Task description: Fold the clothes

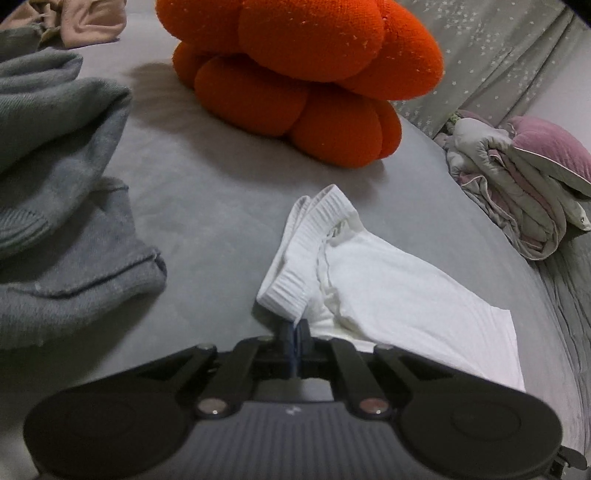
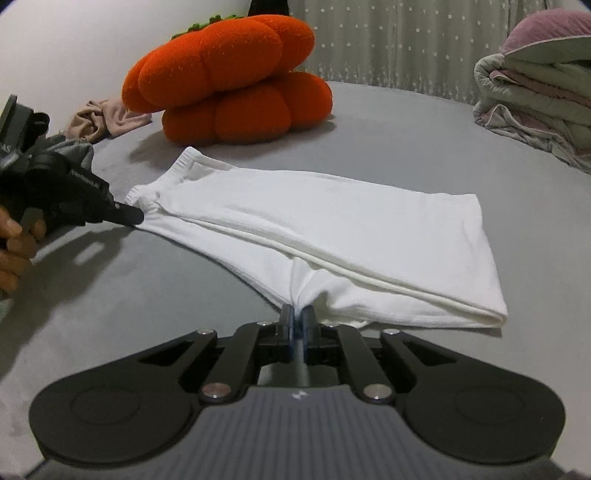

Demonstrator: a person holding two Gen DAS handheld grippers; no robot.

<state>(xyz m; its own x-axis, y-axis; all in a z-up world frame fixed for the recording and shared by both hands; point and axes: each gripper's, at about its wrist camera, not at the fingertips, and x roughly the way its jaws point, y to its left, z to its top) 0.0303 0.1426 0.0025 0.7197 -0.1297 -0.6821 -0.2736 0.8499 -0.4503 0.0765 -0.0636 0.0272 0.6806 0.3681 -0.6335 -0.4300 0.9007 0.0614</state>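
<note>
A white garment, partly folded lengthwise with a ribbed cuff at one end, lies on the grey bed, out in the middle of the sheet and nearer its front edge than its back. The left gripper has its jaws closed tight on the fabric just below the ribbed cuff; in the right wrist view the same gripper comes in from the left, its black tip pinching the cuffed end, with a person's fingers wrapped round its handle. The right gripper is likewise pinched nearly closed on the near edge of the white garment, about midway along its length, where the cloth puckers into the jaws.

Behind the garment, toward the back of the bed, sits an orange pumpkin-shaped cushion. A grey knitted sweater is heaped at the bed's left side, with a beige cloth beyond it near the cushion. At the right edge a folded quilt is stacked with a mauve pillow on top, before a star-patterned curtain
</note>
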